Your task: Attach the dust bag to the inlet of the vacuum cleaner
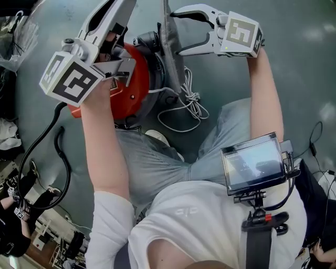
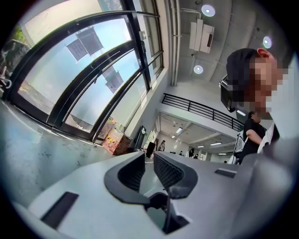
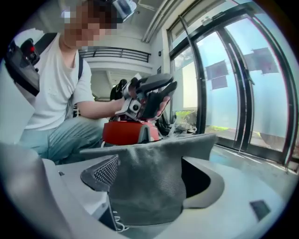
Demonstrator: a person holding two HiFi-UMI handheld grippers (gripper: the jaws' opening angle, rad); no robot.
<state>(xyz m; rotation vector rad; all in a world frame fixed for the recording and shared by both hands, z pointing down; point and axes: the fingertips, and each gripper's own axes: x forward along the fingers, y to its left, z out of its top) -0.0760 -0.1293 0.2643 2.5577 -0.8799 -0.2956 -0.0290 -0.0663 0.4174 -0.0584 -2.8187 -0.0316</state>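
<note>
A red vacuum cleaner (image 1: 137,86) stands on the floor in front of the person's knees; the right gripper view also shows the red vacuum cleaner (image 3: 124,132), behind the bag. A grey fabric dust bag (image 1: 170,52) hangs just to the vacuum's right, and my right gripper (image 1: 176,31) is shut on its upper part. In the right gripper view the dust bag (image 3: 149,186) fills the space between the jaws of my right gripper (image 3: 154,172). My left gripper (image 1: 116,11) is above the vacuum's left side. Its jaws (image 2: 149,161) are a narrow gap apart, with nothing between them.
A white power cord (image 1: 184,107) lies coiled on the floor beside the vacuum. A black hose (image 1: 60,157) curves along the floor at the left. A small monitor (image 1: 254,163) hangs at the person's chest. Tall windows (image 2: 79,70) line one side.
</note>
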